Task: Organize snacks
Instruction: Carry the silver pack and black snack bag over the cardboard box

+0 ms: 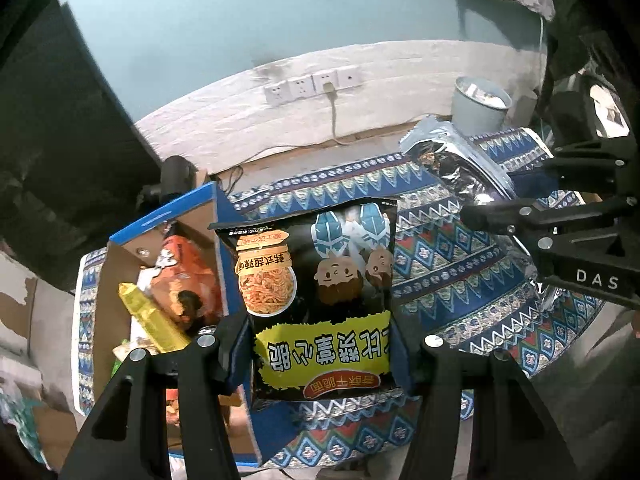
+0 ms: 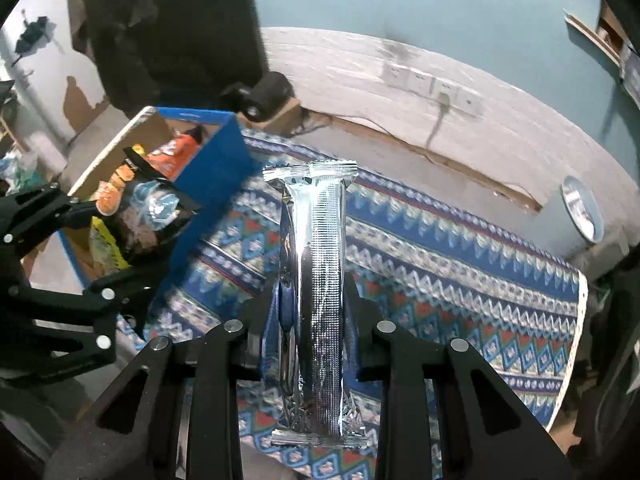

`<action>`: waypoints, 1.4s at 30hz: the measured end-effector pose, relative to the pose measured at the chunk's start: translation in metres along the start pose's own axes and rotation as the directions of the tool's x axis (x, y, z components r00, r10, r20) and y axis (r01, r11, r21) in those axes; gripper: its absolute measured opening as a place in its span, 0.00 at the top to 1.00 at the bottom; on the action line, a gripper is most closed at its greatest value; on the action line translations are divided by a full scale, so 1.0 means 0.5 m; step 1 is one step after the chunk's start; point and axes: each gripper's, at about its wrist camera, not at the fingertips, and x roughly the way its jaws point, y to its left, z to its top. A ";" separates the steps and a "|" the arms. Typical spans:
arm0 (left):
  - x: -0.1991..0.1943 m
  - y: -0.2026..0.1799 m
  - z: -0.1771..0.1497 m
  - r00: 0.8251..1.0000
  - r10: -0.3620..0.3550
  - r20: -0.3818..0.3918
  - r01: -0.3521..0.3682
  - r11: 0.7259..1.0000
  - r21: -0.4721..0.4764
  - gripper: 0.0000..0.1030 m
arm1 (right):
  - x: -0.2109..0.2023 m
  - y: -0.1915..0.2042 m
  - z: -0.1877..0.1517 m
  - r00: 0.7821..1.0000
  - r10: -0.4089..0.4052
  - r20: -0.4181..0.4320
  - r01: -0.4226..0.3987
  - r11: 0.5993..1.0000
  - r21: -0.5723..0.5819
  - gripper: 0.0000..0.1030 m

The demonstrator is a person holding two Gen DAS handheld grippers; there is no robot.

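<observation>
My left gripper (image 1: 320,344) is shut on a black and yellow noodle snack bag (image 1: 316,276), held above the patterned blue cloth beside the box. My right gripper (image 2: 308,320) is shut on a long silver foil packet (image 2: 316,280) that stands upright between its fingers. In the left wrist view the silver foil packet (image 1: 460,164) and the right gripper (image 1: 496,200) show at the right. In the right wrist view the noodle snack bag (image 2: 148,216) hangs in the left gripper (image 2: 116,248) over the open cardboard box (image 2: 224,148) with blue sides.
The box (image 1: 216,216) holds an orange snack bag (image 1: 188,276) and a yellow packet (image 1: 152,316). A patterned blue cloth (image 2: 460,260) covers the table. A pale bin (image 1: 480,104) stands by the wall with sockets (image 1: 312,86) and a cable.
</observation>
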 end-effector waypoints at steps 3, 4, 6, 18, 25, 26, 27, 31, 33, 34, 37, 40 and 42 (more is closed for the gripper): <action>-0.010 0.026 -0.005 1.000 0.009 0.009 -0.009 1.000 -0.018 0.44 | 0.003 0.027 0.018 1.000 0.023 0.008 -0.023 1.000 -0.018 0.74; -0.013 0.033 -0.007 1.000 0.013 0.011 -0.013 1.000 -0.021 0.44 | 0.006 0.035 0.024 1.000 0.029 0.009 -0.029 0.999 -0.022 0.74; -0.020 0.048 -0.012 0.999 0.026 0.019 -0.026 0.999 -0.031 0.44 | 0.012 0.050 0.036 0.999 0.040 0.011 -0.040 0.999 -0.033 0.74; -0.019 0.144 -0.058 0.998 0.054 0.015 -0.052 0.992 -0.116 0.44 | 0.052 0.139 0.108 0.995 0.101 0.018 -0.099 0.991 -0.086 0.74; -0.018 0.219 -0.082 0.997 0.072 0.007 -0.070 0.979 -0.190 0.44 | 0.078 0.197 0.151 0.991 0.133 0.017 -0.130 0.986 -0.107 0.74; -0.018 0.231 -0.085 0.997 0.074 0.007 -0.071 0.977 -0.200 0.44 | 0.084 0.205 0.157 0.990 0.140 0.016 -0.137 0.985 -0.109 0.74; -0.018 0.248 -0.090 0.997 0.075 0.005 -0.072 0.973 -0.219 0.44 | 0.088 0.212 0.161 0.989 0.144 0.014 -0.142 0.984 -0.110 0.74; -0.014 0.300 -0.102 0.996 0.087 -0.003 -0.085 0.959 -0.271 0.44 | 0.114 0.250 0.186 0.986 0.168 0.003 -0.166 0.979 -0.121 0.74; -0.009 0.334 -0.112 0.994 0.105 -0.015 -0.105 0.946 -0.307 0.44 | 0.128 0.267 0.196 0.984 0.177 -0.005 -0.176 0.976 -0.128 0.74; -0.006 0.346 -0.117 0.994 0.110 -0.022 -0.111 0.940 -0.322 0.44 | 0.136 0.276 0.201 0.983 0.181 -0.009 -0.181 0.975 -0.130 0.74; 0.005 0.383 -0.134 0.992 0.122 -0.043 -0.129 0.922 -0.365 0.44 | 0.156 0.294 0.211 0.981 0.192 -0.023 -0.194 0.972 -0.131 0.74; 0.020 0.411 -0.149 0.988 0.135 -0.070 -0.151 0.908 -0.391 0.44 | 0.179 0.314 0.223 0.979 0.199 -0.036 -0.202 0.970 -0.134 0.74; 0.029 0.424 -0.158 0.987 0.139 -0.083 -0.161 0.900 -0.405 0.44 | 0.190 0.321 0.229 0.978 0.205 -0.045 -0.209 0.969 -0.134 0.74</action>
